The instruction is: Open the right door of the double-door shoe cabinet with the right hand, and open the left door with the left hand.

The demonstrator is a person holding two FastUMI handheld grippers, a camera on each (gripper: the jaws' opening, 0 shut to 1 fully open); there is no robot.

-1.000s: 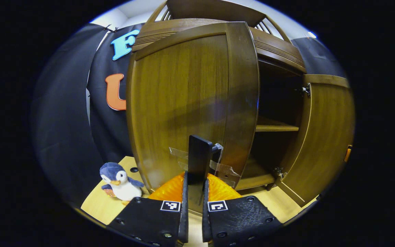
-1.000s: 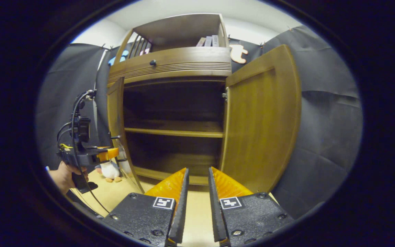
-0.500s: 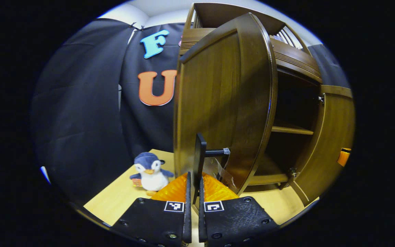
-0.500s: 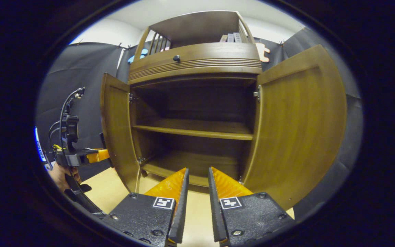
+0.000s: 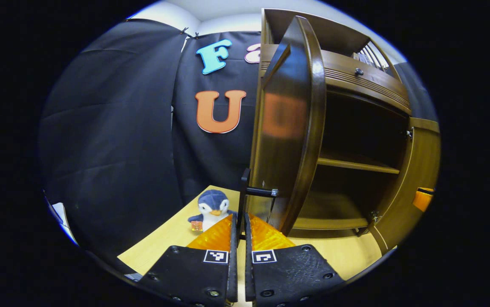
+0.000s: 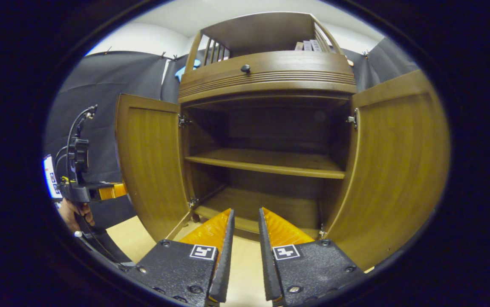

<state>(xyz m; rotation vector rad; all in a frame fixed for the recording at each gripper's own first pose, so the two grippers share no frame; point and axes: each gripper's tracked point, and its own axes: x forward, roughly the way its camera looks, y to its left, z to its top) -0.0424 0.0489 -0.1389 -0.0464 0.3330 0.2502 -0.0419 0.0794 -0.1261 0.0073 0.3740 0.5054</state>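
The wooden shoe cabinet (image 6: 266,74) stands with both doors swung out. In the left gripper view the left door (image 5: 289,128) is seen almost edge-on. My left gripper (image 5: 240,228) is shut on the door's dark flat handle (image 5: 244,192), which stands off the door on a short rod. The right door (image 5: 417,170) stands wide at the far right. In the right gripper view the left door (image 6: 153,162) and right door (image 6: 398,162) flank the bare shelf (image 6: 266,162). My right gripper (image 6: 245,221) hangs in front, slightly open and holding nothing. A hand holds the left gripper (image 6: 113,192) by the left door.
A small plush penguin (image 5: 211,209) sits on the light wooden floor (image 5: 172,238) left of the cabinet, close to the left door's swing. Black cloth (image 5: 113,140) walls the booth behind. A drawer with a knob (image 6: 245,68) tops the cabinet.
The left door has swung further outward with my left gripper still clamped on its handle. The right gripper's view has shifted to face the open cabinet more squarely.
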